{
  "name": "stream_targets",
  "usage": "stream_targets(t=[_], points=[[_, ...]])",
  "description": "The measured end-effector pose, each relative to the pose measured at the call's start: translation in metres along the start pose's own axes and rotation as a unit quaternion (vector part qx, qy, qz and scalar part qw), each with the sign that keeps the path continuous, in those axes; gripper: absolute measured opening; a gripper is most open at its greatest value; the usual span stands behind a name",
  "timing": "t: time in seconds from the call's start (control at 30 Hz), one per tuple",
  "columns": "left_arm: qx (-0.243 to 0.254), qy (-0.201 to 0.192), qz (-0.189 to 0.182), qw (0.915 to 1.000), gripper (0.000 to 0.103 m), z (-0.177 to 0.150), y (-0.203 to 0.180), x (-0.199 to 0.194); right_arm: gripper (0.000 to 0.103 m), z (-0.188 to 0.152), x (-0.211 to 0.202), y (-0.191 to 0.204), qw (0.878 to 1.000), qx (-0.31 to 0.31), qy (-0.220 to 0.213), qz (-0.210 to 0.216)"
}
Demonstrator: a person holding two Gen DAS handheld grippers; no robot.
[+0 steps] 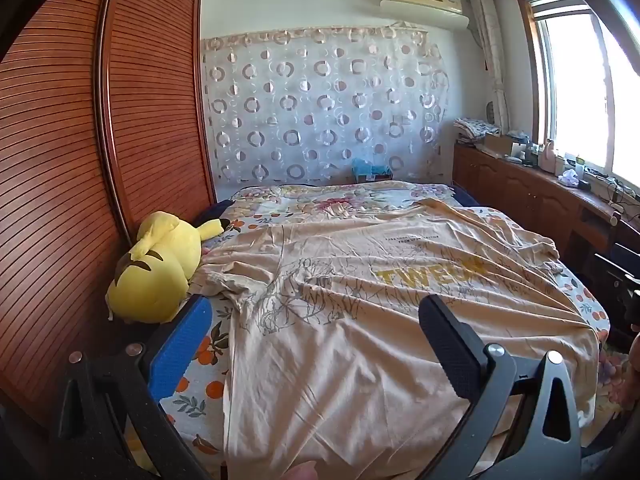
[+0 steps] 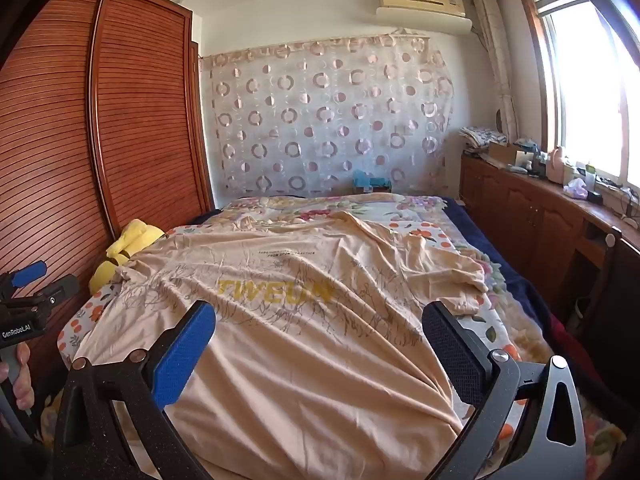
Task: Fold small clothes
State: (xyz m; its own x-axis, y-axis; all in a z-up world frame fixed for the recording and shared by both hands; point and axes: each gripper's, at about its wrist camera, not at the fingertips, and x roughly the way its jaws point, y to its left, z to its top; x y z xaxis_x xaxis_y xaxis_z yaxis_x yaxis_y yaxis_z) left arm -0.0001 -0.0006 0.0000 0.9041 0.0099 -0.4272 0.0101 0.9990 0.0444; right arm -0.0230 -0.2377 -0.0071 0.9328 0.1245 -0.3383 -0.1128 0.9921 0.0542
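A beige T-shirt [image 1: 360,300] with yellow "TWEUN" lettering and grey line drawings lies spread, wrinkled, on the bed; it also shows in the right wrist view [image 2: 304,320]. My left gripper [image 1: 312,340] is open and empty above the shirt's near hem, its blue pad over the bed's left side. My right gripper [image 2: 320,348] is open and empty above the shirt's lower middle. The left gripper also shows at the far left of the right wrist view [image 2: 28,280], held in a hand.
A yellow plush toy [image 1: 156,272] lies at the bed's left edge against the wooden wardrobe [image 1: 80,160]. The floral bedsheet [image 1: 320,200] covers the bed. A low wooden cabinet [image 1: 540,196] with clutter runs under the window at right.
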Motion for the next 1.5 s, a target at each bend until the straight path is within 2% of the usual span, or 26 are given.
stream_targets(t=[1.5], points=[[-0.005,-0.004,-0.003,1.0,0.103,0.0035,-0.0037,-0.0036,0.103,-0.0007,-0.0007,0.0015,1.0,-0.007,-0.003,-0.003]])
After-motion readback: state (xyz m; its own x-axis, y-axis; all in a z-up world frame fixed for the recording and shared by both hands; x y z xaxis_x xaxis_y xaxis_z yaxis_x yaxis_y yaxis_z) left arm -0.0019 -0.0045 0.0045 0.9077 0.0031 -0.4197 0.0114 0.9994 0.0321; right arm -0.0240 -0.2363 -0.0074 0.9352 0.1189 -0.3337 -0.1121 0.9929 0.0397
